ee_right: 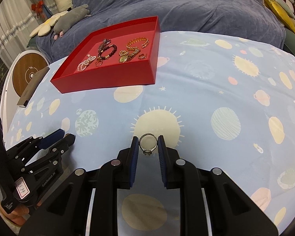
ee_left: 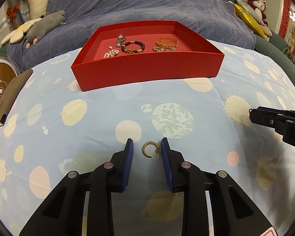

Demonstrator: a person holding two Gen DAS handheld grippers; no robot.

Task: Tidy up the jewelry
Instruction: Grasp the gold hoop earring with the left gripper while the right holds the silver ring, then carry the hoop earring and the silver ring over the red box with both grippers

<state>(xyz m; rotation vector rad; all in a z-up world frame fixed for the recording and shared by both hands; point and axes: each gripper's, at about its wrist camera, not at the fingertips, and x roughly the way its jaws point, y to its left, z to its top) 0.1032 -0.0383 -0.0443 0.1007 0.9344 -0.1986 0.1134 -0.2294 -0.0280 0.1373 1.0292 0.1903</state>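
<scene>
Left wrist view: the red tray (ee_left: 147, 68) at the far side of the bedspread (ee_left: 88, 118) already holds several bracelets and chains. The left gripper (ee_left: 147, 147) has its fingers apart around a gold hoop earring (ee_left: 150, 149) lying near; the right pad is at its post, not yet pinching.

Right wrist view: the right gripper (ee_right: 148, 144) pinches a silver ring (ee_right: 148, 143). Judgement: two pieces remain to be boxed.

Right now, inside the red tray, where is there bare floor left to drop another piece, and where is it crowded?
In the red tray, the floor is bare along the far wall, behind the gold chain bracelet, and in the left corner, beyond the pearl strand. The middle is crowded: the dark bead bracelet, the watch and the small hoop lie packed together.
</scene>
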